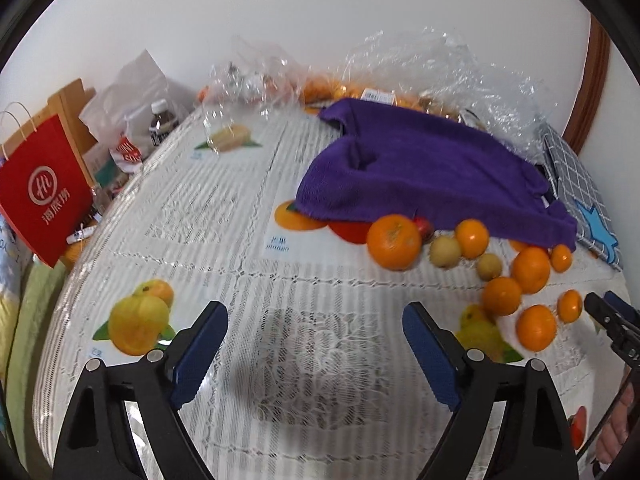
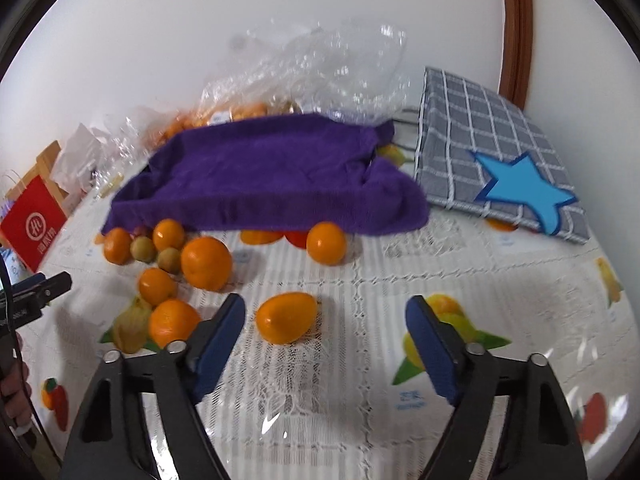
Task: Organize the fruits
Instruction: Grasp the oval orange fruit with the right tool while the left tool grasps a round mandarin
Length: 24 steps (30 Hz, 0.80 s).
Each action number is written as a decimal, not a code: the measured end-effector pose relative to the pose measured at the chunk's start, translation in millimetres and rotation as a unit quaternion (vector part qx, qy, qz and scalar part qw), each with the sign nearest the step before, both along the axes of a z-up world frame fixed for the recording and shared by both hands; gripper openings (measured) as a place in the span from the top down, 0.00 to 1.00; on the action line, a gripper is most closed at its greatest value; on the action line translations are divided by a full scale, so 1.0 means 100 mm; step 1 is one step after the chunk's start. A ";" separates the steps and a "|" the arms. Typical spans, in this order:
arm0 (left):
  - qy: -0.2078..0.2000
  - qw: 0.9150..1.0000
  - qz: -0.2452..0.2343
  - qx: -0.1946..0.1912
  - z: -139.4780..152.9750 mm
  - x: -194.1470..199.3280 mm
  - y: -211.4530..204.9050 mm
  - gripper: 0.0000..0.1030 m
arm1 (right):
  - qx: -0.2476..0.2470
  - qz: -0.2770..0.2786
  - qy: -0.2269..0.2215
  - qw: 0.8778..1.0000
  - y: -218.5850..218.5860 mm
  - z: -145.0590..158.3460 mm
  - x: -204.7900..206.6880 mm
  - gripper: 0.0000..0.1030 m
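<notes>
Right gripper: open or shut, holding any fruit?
Open, empty: the right gripper has blue pads spread wide, and the orange fruit lies untouched on the table between them.

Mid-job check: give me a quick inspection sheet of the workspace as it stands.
Surface: white lace tablecloth with printed fruit pictures.
Job's things: loose oranges and small greenish fruits by the purple towel; one oval orange fruit apart.
Clutter: clear plastic bags, grey checked cloth with blue star.
Grippers: left gripper, right gripper, jaws open, empty.
Cables: black cable.
Surroundings: red paper bag, white wall.
</notes>
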<state>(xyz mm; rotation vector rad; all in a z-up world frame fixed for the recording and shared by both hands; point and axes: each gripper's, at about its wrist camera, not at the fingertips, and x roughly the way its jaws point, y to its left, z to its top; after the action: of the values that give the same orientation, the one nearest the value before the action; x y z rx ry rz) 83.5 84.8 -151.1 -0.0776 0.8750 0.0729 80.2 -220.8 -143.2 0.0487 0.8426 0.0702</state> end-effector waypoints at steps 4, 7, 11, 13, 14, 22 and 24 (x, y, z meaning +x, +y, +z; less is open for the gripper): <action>0.014 1.000 -0.009 -0.009 -0.12 0.05 0.02 0.15 | 0.007 0.015 0.014 1.000 0.07 -0.17 0.06 0.33; 0.014 1.000 -0.010 -0.007 -0.20 0.08 0.02 0.15 | 0.009 0.016 0.014 1.000 0.10 -0.24 0.08 0.33; 0.003 1.000 -0.009 -0.006 -0.26 0.07 0.00 0.15 | 0.016 0.017 0.025 0.999 0.08 -0.27 0.14 0.42; -0.001 1.000 -0.007 -0.018 -0.26 0.07 0.00 0.15 | 0.017 0.027 0.033 0.999 0.08 -0.29 0.16 0.50; -0.003 1.000 -0.005 -0.026 -0.25 0.09 0.02 0.14 | 0.013 0.031 0.030 0.999 0.10 -0.28 0.15 0.57; -0.017 0.997 -0.019 -0.077 -0.26 0.18 -0.02 0.18 | 0.015 0.046 0.027 0.998 0.10 -0.27 0.13 0.61; -0.018 0.996 -0.018 -0.084 -0.26 0.24 -0.05 0.21 | 0.022 0.042 0.023 0.999 0.06 -0.26 0.12 0.61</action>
<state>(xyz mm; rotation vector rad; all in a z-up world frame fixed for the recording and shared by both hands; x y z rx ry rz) 107.3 80.2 -176.8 -0.2208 0.8444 -0.0359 92.5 -215.3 -169.4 0.0565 0.8889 0.1678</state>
